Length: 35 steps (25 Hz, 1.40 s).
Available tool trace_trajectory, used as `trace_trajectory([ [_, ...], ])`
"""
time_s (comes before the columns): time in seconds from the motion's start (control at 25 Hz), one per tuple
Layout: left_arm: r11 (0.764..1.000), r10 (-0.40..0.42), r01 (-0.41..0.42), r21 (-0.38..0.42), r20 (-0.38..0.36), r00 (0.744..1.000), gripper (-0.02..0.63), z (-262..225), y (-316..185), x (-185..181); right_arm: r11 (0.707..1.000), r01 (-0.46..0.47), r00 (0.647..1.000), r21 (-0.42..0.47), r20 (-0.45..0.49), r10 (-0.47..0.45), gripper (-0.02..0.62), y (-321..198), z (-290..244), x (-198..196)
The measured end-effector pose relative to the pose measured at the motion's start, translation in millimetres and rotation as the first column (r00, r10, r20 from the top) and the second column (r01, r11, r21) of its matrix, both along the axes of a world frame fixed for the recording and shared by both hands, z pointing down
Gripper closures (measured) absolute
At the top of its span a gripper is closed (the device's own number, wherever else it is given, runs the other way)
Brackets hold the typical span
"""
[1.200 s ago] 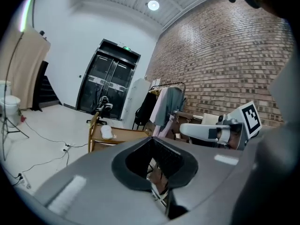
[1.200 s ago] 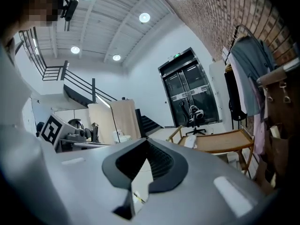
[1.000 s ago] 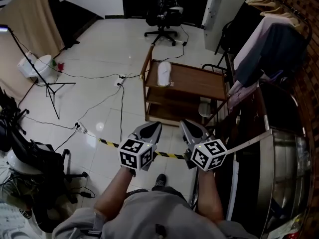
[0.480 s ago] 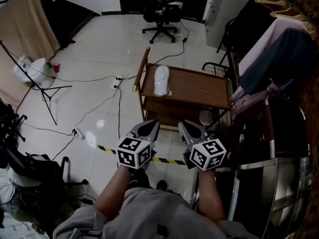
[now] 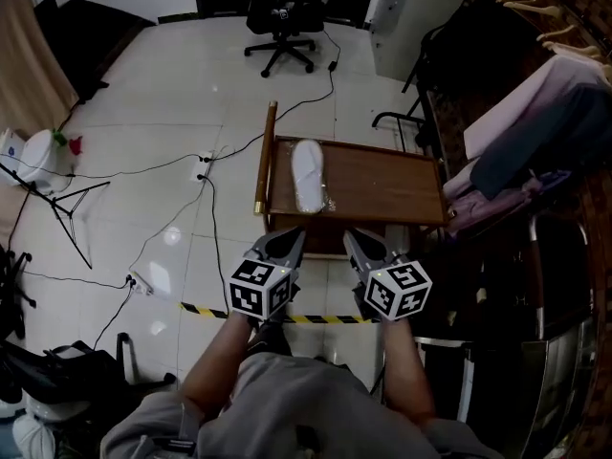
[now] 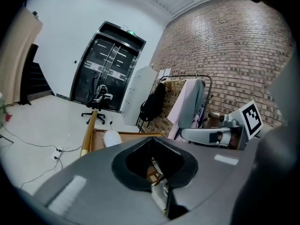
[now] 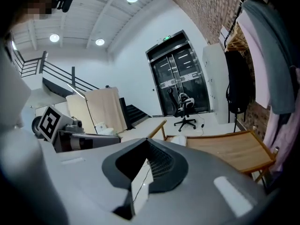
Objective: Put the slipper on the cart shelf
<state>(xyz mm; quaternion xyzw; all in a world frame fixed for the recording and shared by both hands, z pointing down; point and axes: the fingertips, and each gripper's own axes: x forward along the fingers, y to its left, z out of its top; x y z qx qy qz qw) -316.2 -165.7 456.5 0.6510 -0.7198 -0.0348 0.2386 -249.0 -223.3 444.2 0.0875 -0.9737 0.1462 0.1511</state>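
Note:
A white slipper [image 5: 307, 174] lies on the top shelf of the wooden cart [image 5: 382, 185], near its left end by the handle bar. Both grippers hang side by side just in front of the cart's near edge, empty. My left gripper [image 5: 290, 238] is shut, its tip pointing at the cart. My right gripper [image 5: 356, 240] is shut as well. The left gripper view shows the slipper [image 6: 111, 138] on the cart beyond the shut jaws. In the right gripper view the slipper [image 7: 179, 140] and the cart top [image 7: 225, 149] lie ahead.
Clothes on a rack [image 5: 535, 113] hang close to the cart's right side. A black office chair [image 5: 280, 17] stands far behind the cart. Cables [image 5: 206, 189] and a power strip cross the floor at left. Yellow-black tape [image 5: 316, 318] runs under the grippers.
The person has stepped towards the cart, which now lies closer and more directly below. Both grippers stay shut and side by side. The slipper has not moved on the shelf.

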Motion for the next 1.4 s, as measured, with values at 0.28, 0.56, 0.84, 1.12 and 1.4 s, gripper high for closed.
trace_trajectory([
  [0.28, 0.997, 0.044, -0.048, -0.067, -0.055, 0.998, 0.598, 33, -17, -43, 0.993, -0.112, 0.988, -0.04, -0.112, 0.107, 0.595, -21, 45, -41],
  [0.56, 0.988, 0.021, -0.034, -0.152, -0.086, 0.996, 0.598, 92, -29, -51, 0.991, -0.1, 0.972, -0.09, -0.219, 0.079, 0.55, -49, 130, -70],
  [0.84, 0.98, -0.007, -0.017, -0.2, -0.117, 0.993, 0.598, 123, -30, -55, 0.99, -0.106, 0.946, -0.093, -0.318, 0.071, 0.342, -72, 203, -113],
  [1.12, 0.968, -0.075, 0.043, -0.249, -0.122, 0.99, 0.598, 150, -26, -76, 0.987, -0.144, 0.904, -0.074, -0.415, 0.101, 0.167, -89, 260, -141],
  [1.4, 0.958, -0.077, 0.034, -0.284, -0.141, 0.987, 0.598, 161, -10, -87, 0.975, -0.221, 0.84, 0.017, -0.505, 0.199, 0.138, -104, 293, -153],
])
